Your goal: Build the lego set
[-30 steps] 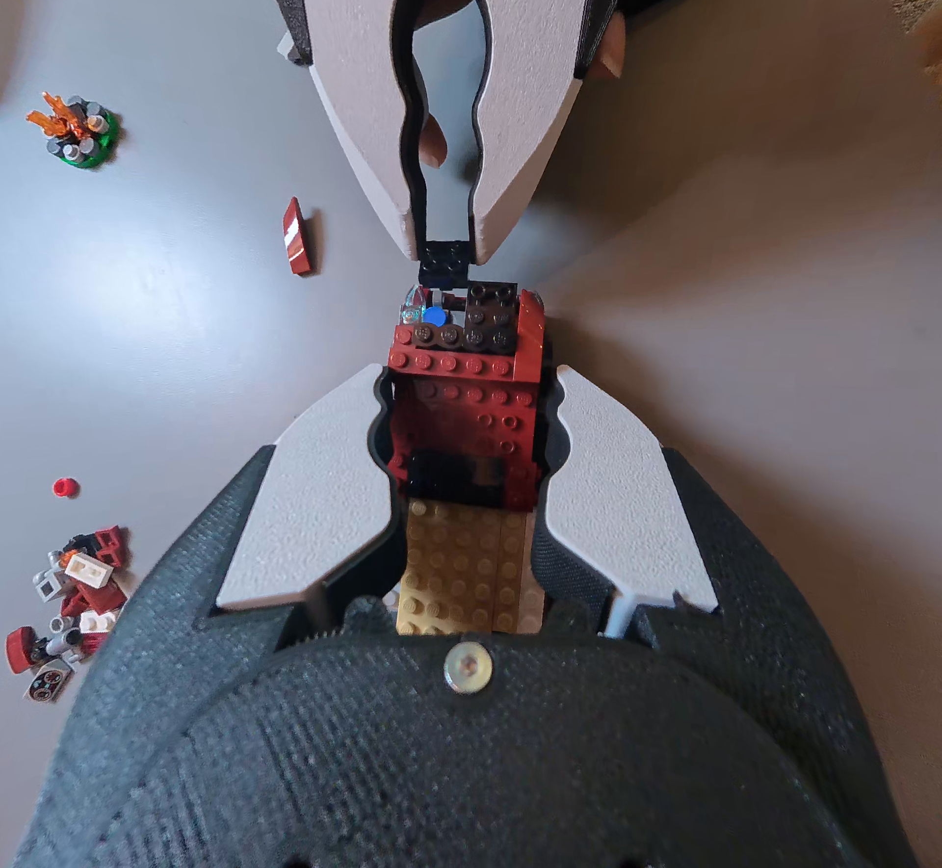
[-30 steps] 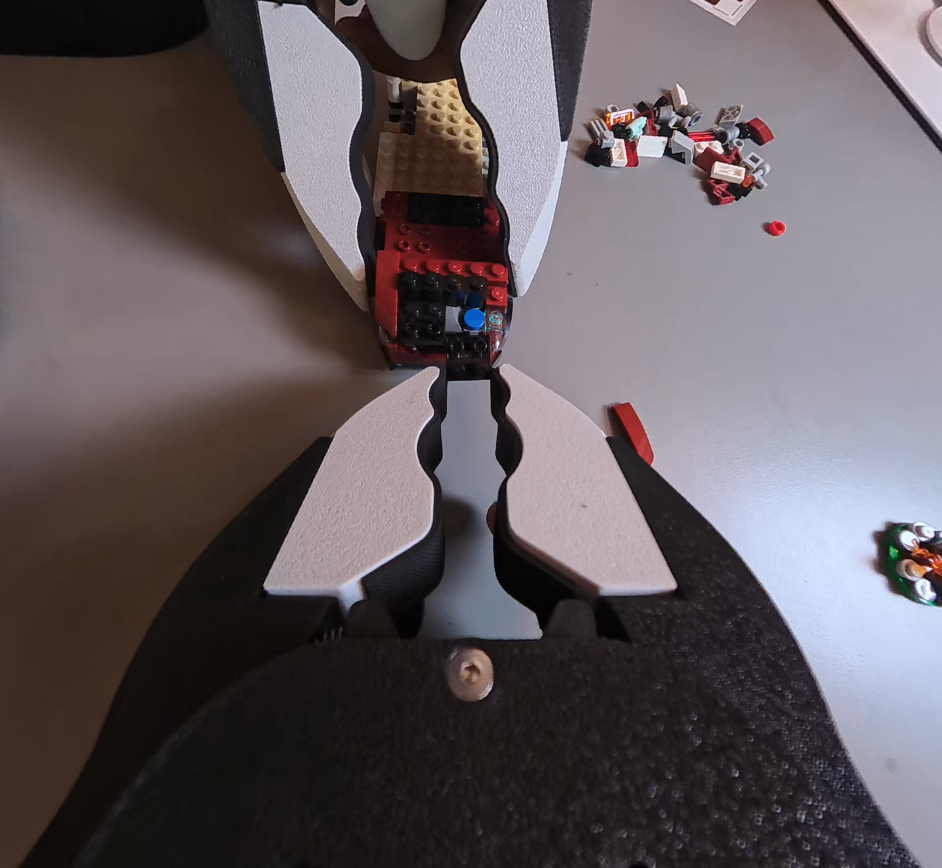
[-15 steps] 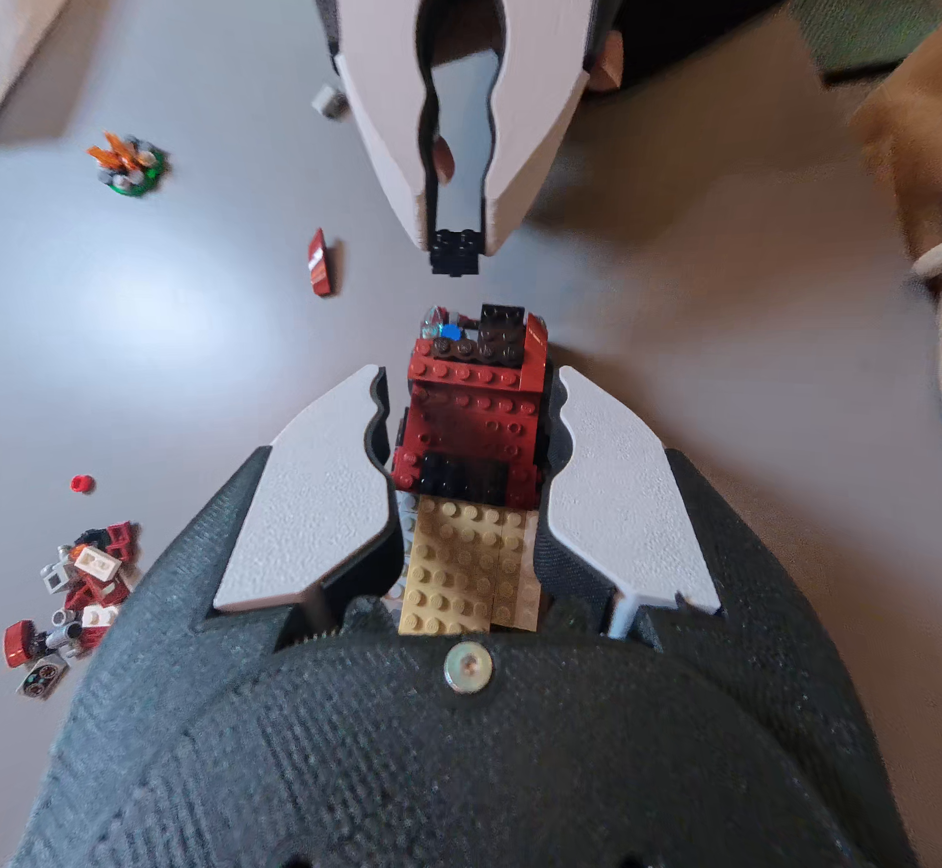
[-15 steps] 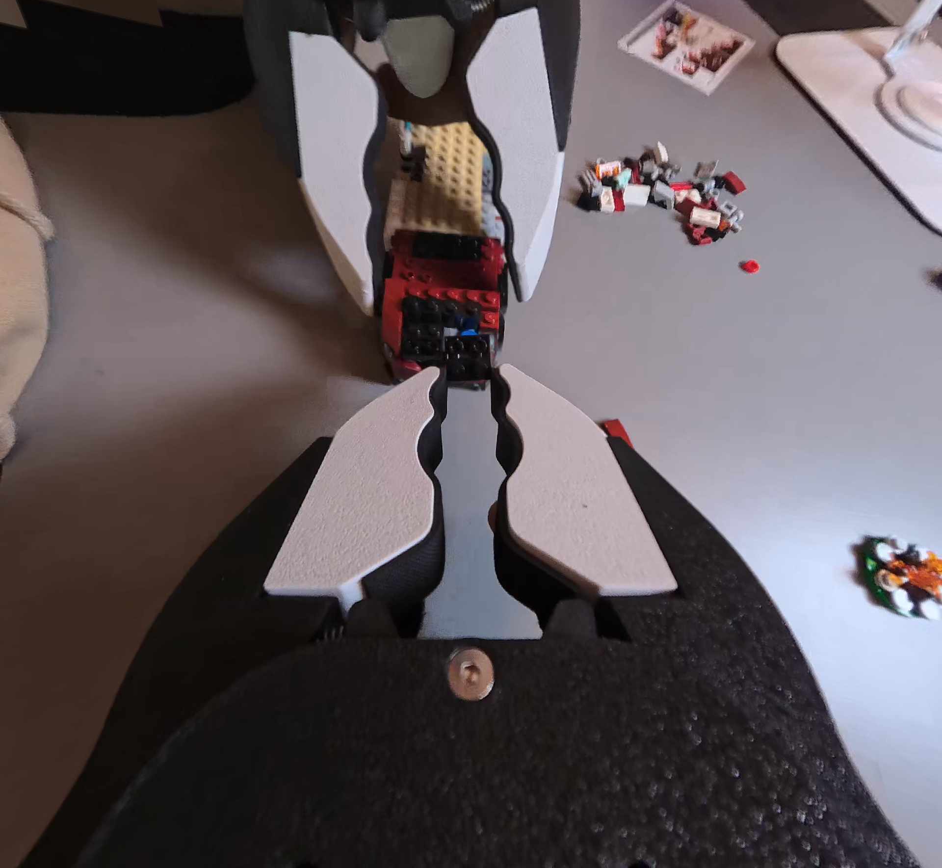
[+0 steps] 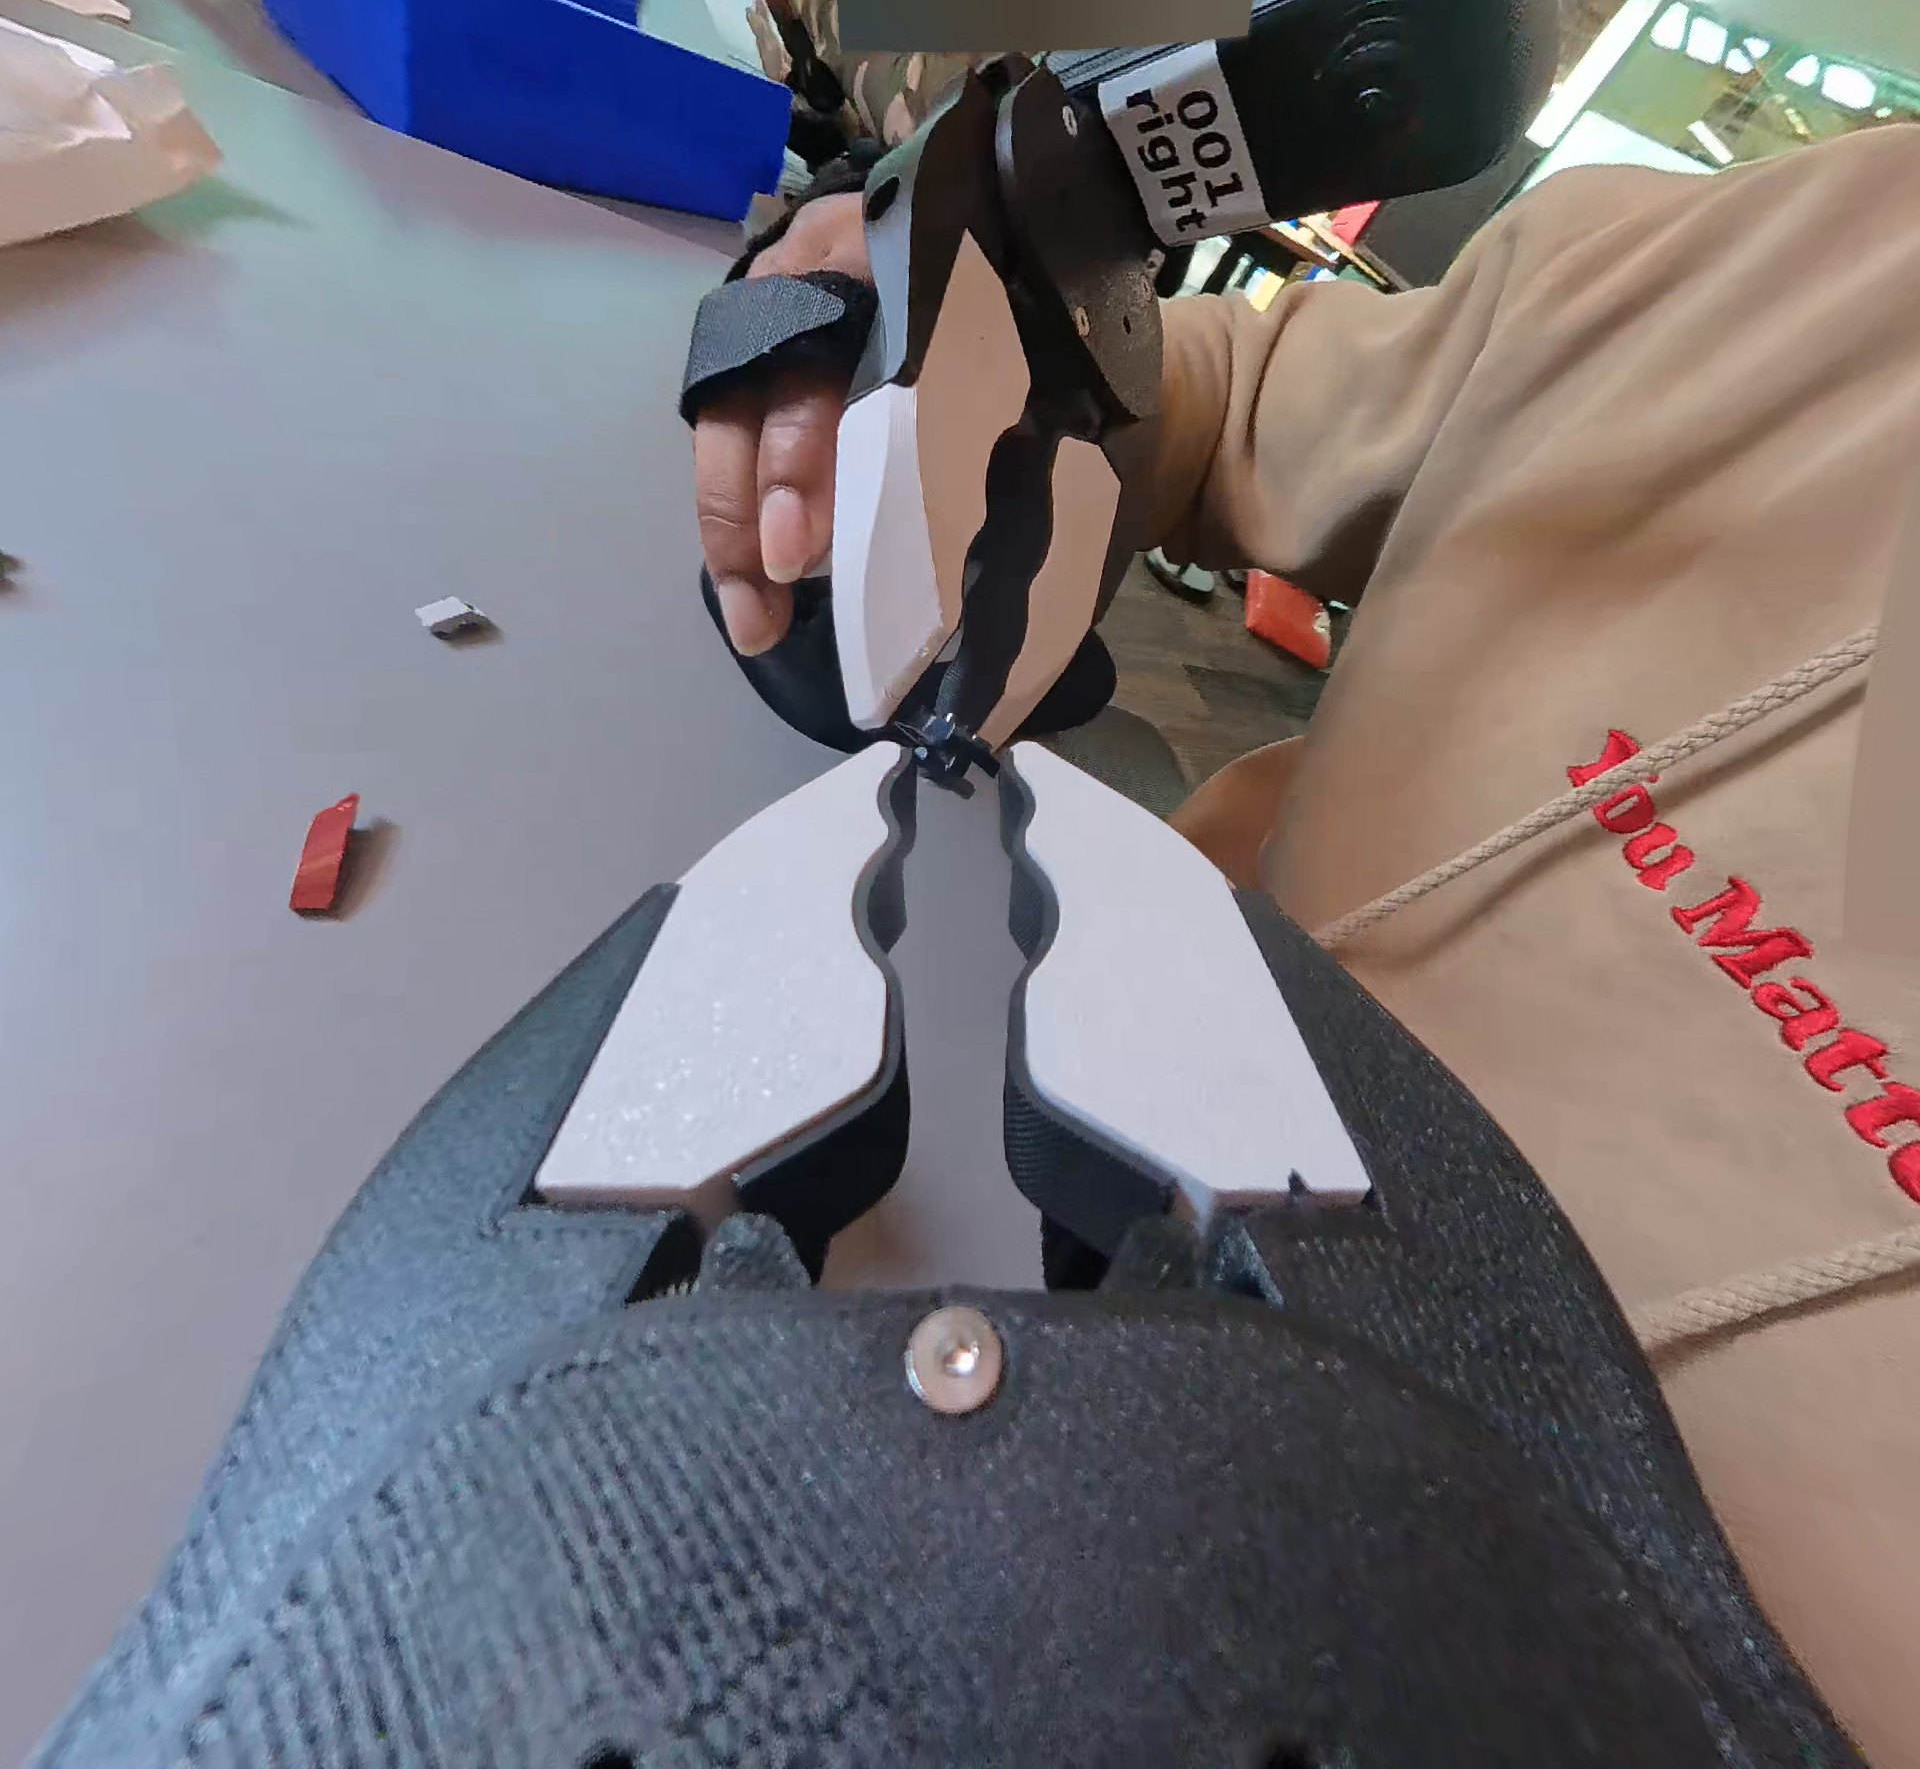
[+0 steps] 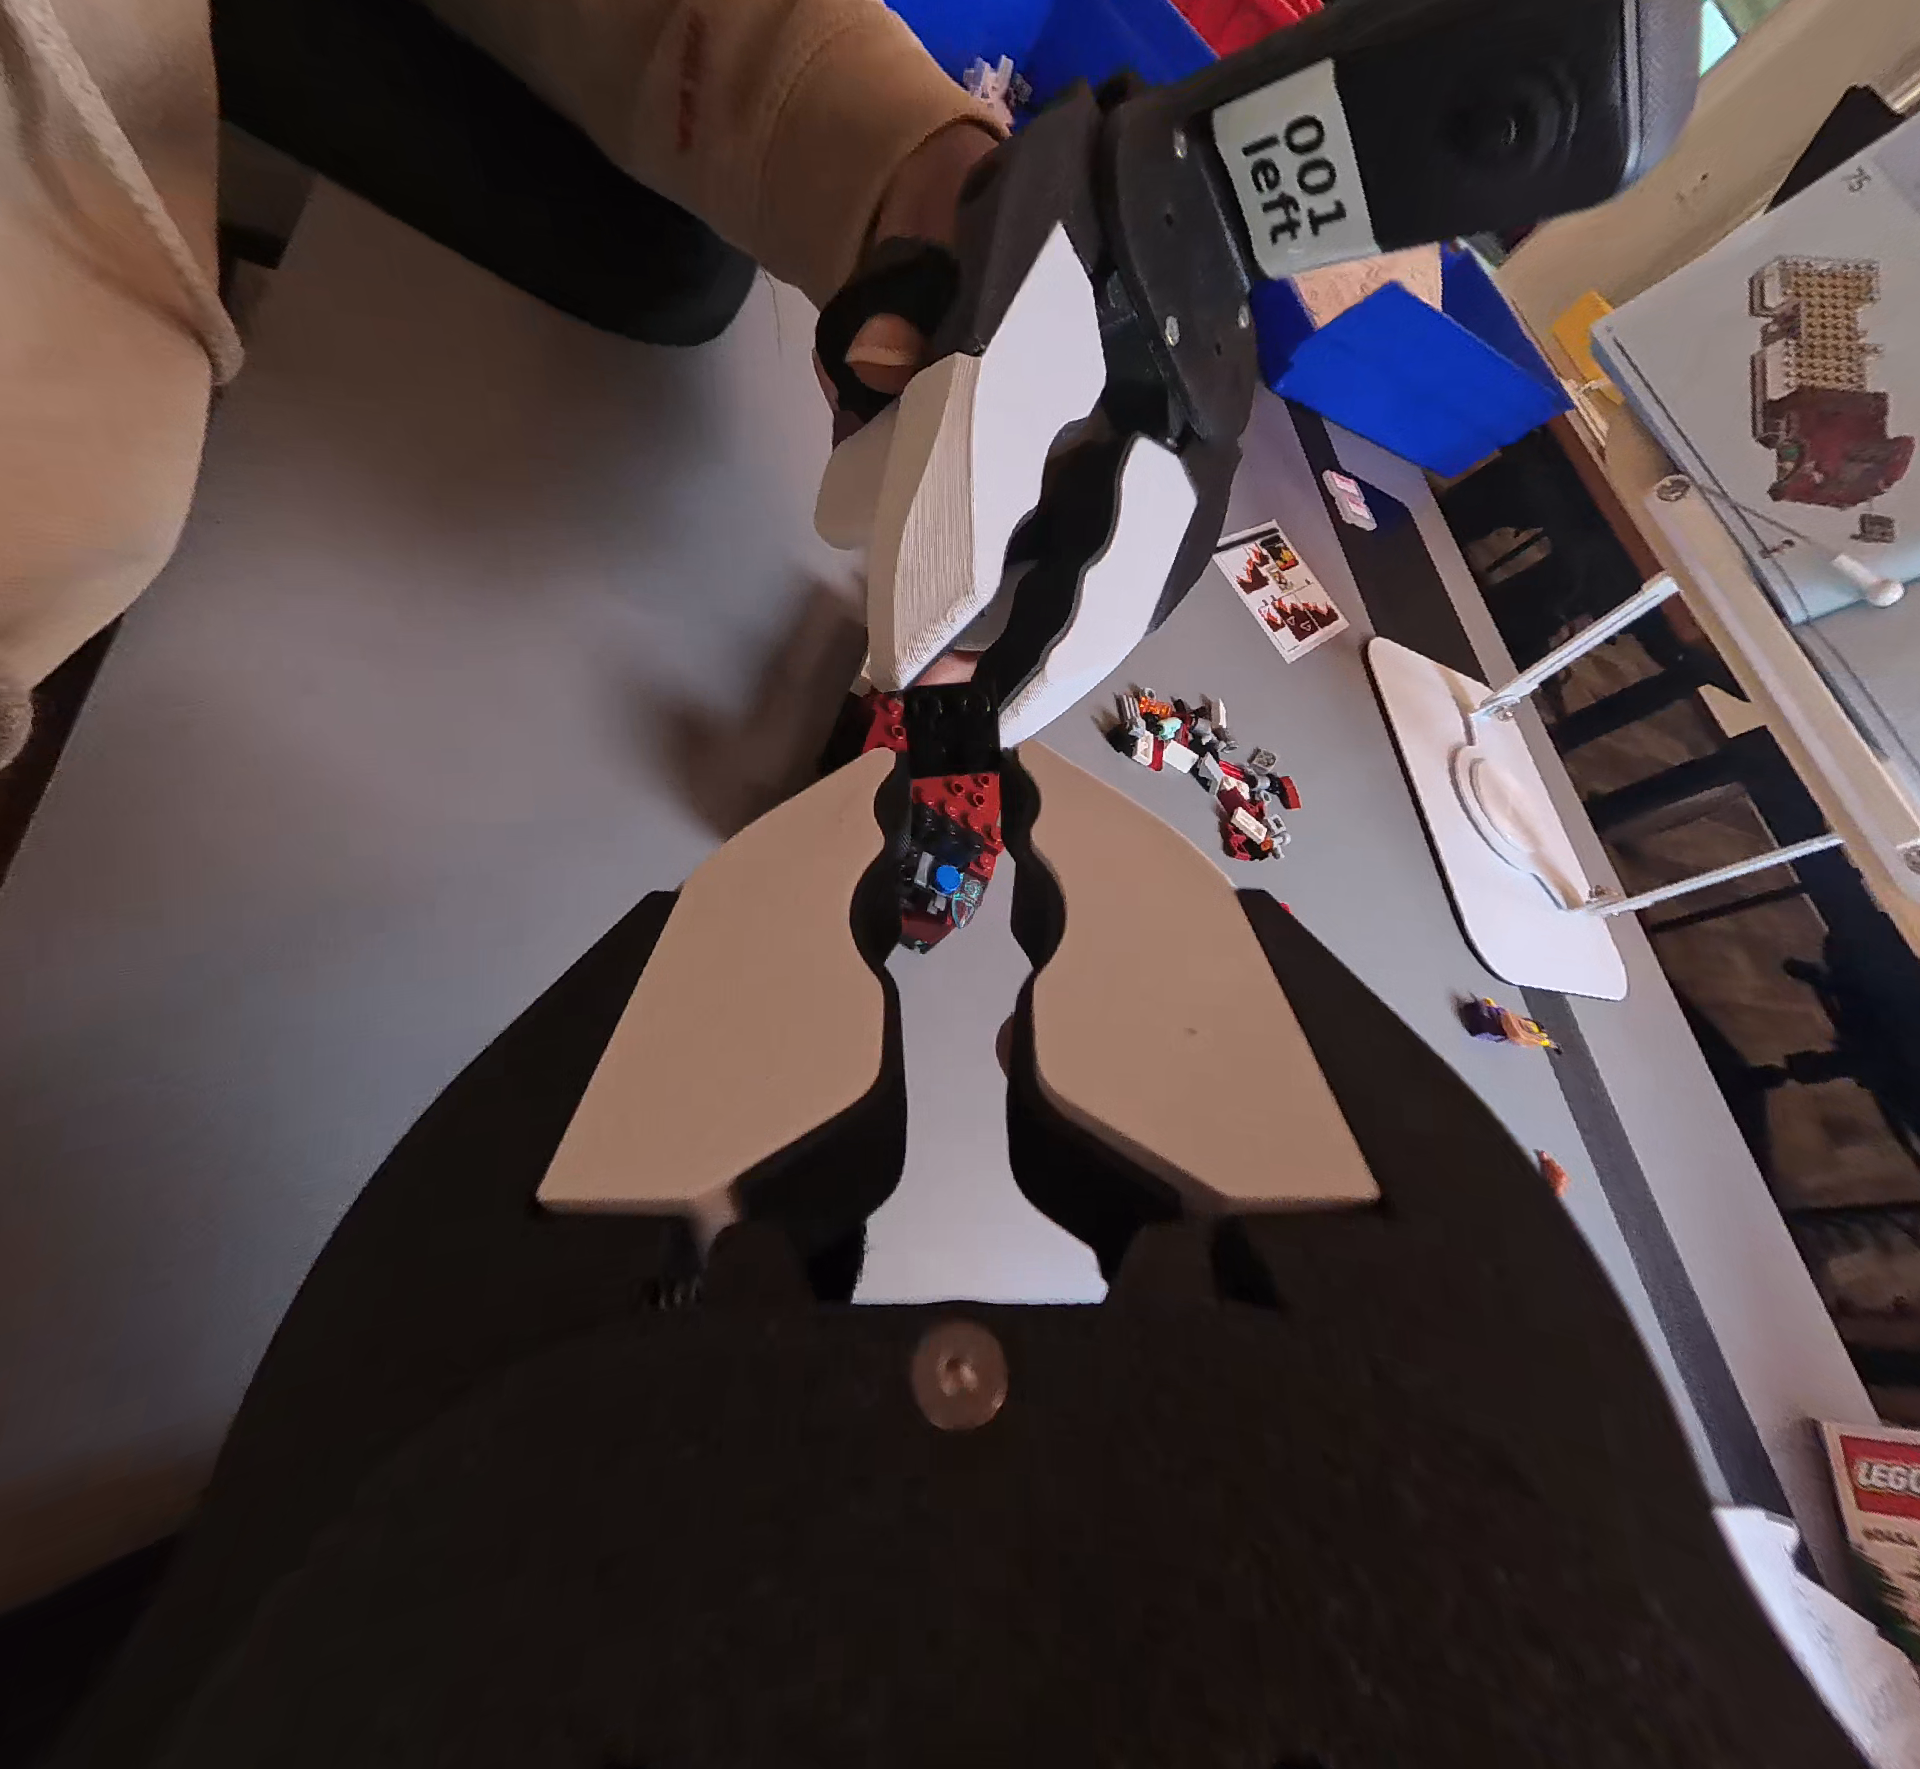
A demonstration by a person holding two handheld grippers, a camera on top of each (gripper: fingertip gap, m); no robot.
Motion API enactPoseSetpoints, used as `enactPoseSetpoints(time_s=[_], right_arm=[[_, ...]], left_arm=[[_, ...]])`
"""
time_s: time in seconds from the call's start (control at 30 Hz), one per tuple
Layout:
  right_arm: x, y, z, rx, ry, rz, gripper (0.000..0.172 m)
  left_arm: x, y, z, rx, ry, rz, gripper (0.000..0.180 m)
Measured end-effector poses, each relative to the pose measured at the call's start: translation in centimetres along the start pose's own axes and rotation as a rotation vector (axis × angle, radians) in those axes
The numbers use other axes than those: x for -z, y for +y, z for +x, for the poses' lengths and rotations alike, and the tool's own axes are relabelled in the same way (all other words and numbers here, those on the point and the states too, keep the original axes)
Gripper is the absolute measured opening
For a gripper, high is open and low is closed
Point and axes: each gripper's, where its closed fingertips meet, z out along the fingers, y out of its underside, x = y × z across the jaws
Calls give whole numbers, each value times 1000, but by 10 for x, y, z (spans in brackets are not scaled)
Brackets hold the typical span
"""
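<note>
**A:** How do the two grippers stand?

**B:** Tip to tip above the grey table (image 5: 312,431); the left gripper (image 5: 951,769) has its fingers drawn narrow, and a small black brick (image 5: 948,751) sits right in the gap at their ends; the right gripper (image 6: 951,761) is just as narrow, and its tips pinch the same brick from the opposite side, the brick filling the gap between them.

**A:** So both are on that one brick?

**B:** It looks so; the brick is small and dark in the left wrist view, so the contact of the left pads is hard to judge there.

**A:** And the red model?

**B:** The red brick model (image 6: 951,852) lies lower down, seen through the gap of the right fingers, in neither grasp.

**A:** What else is about?

**B:** A loose pile of small pieces (image 6: 1205,774) to one side, near a sticker sheet (image 6: 1283,592); a lone red piece (image 5: 324,855) and a small grey piece (image 5: 449,618) well apart on the table; blue bins (image 5: 499,26) at the far edge; a hand (image 5: 764,514) on the right gripper.
</note>
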Motion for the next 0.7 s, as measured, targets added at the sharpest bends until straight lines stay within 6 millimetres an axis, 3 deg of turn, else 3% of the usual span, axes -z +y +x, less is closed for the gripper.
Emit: enactPoseSetpoints(time_s=[0.13,0.3,0.37,0.47,0.57,0.7], right_arm=[[2,0,9,-240,24,34,23],[14,-12,17,-922,-66,318,33],[13,-13,19,-1107,-82,395,36],[4,-15,16,-1214,-75,417,37],[1,-17,19,-1252,-49,452,26],[-2,-17,23,-1262,-47,439,18]], left_arm=[[3,-11,-6,-204,-187,60,14],[13,-23,-15,-705,-573,52,13],[14,-26,-16,-894,-692,27,14],[12,-28,-17,-1087,-815,-2,14],[12,-27,-17,-1197,-881,-31,14],[14,-27,-20,-1206,-908,-47,14]])
